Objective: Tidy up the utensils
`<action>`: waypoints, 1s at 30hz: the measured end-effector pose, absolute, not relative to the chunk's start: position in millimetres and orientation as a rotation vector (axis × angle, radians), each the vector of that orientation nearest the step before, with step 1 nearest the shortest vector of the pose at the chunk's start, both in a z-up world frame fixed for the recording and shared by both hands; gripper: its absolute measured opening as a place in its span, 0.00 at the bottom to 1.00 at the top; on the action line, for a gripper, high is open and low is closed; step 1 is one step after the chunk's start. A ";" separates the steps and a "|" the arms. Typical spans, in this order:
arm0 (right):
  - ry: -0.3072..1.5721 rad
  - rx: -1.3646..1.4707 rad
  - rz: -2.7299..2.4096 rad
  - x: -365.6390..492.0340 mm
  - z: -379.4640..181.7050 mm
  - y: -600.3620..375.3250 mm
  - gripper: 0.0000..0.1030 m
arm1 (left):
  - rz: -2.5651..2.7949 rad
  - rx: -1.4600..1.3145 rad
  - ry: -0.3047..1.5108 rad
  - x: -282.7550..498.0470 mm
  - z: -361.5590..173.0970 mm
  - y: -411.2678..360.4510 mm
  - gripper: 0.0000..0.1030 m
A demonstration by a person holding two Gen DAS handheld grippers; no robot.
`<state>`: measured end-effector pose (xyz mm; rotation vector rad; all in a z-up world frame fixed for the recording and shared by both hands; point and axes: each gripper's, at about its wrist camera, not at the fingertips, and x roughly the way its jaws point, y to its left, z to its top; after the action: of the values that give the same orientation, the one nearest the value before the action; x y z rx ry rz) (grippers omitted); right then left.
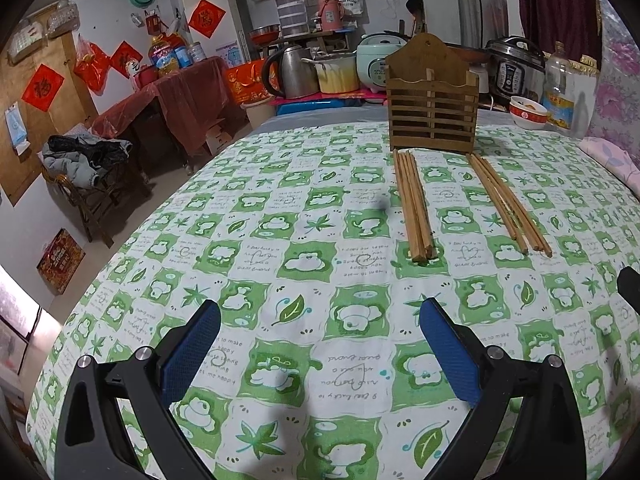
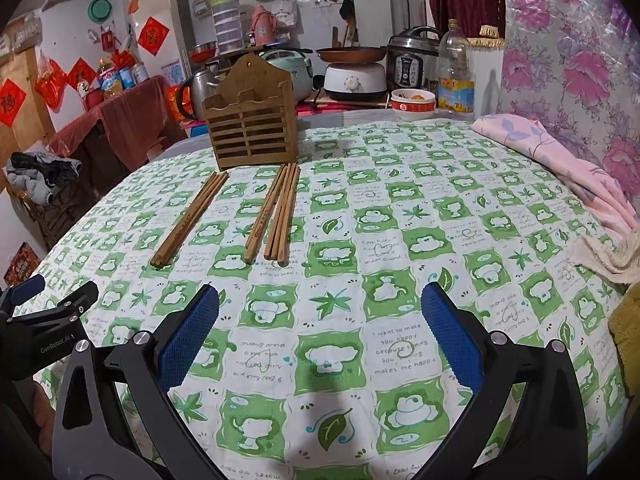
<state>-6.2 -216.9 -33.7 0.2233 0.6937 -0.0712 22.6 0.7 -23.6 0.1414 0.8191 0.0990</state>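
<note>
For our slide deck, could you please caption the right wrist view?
Open right gripper above the tablecloth, facing two chopstick bundles before an empty wooden holder.

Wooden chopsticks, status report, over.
Left gripper, right gripper open, empty. Two wooden chopstick bundles flat on green-checked tablecloth, before empty slatted wooden holder. Path clear.

"GenRobot.AI" on left gripper (image 2: 24,294)
</note>
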 end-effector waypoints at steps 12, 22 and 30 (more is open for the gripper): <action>0.722 0.283 -0.088 -1.2 -41.0 -229.4 0.95 | 0.099 0.139 0.829 24.6 -24.2 1.5 0.95; 0.734 0.307 -0.089 -0.2 -43.3 -233.0 0.95 | 0.122 0.154 0.819 24.7 -24.9 -0.6 0.95; 0.742 0.347 -0.085 0.9 -45.5 -238.1 0.95 | 0.128 0.135 0.840 28.1 -25.9 5.4 0.95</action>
<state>0.9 -238.1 -45.5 0.3472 0.7424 -0.0846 28.1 5.4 -25.9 0.1349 0.8403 0.1282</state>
